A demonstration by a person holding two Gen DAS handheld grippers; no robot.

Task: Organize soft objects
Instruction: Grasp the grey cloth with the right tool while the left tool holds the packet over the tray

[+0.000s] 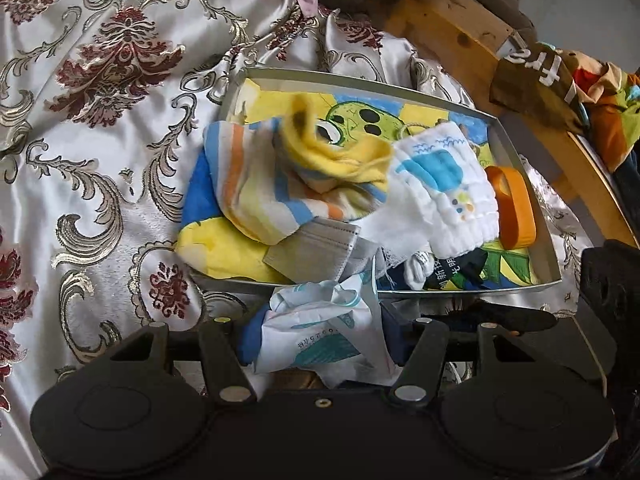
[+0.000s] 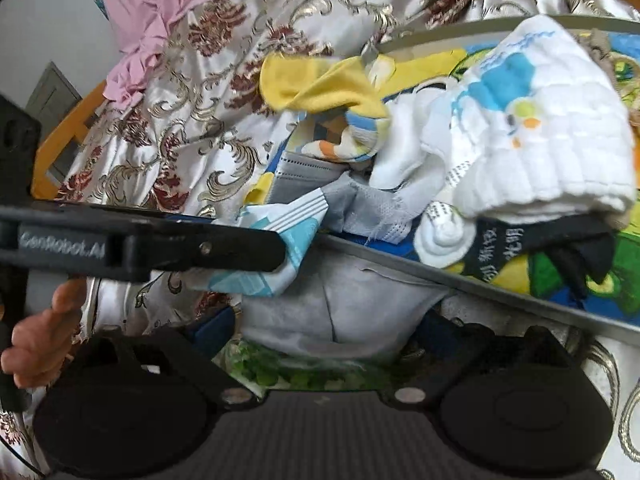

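Observation:
A shallow grey tray (image 1: 360, 80) with a cartoon-print lining lies on the bedspread. In it sit a yellow sock (image 1: 340, 156), a striped sock (image 1: 256, 188), a white quilted cloth (image 1: 440, 184), a grey mask (image 1: 316, 244) and an orange ring (image 1: 516, 208). At the tray's near rim my left gripper (image 1: 320, 340) is shut on a crumpled white-and-teal printed piece (image 1: 320, 328). The right wrist view shows that piece (image 2: 272, 256) at the tip of a left finger (image 2: 200, 248). My right gripper (image 2: 328, 328) stands wide below the tray rim (image 2: 440, 268), with a grey-white cloth (image 2: 340, 308) filling its gap.
A cream and maroon brocade bedspread (image 1: 100, 140) covers the bed. A wooden bed frame (image 1: 448, 20) and a pile of colourful clothes (image 1: 600, 92) lie to the right. Pink fabric (image 2: 148, 8) lies at the far side. A hand (image 2: 40, 340) grips the left tool.

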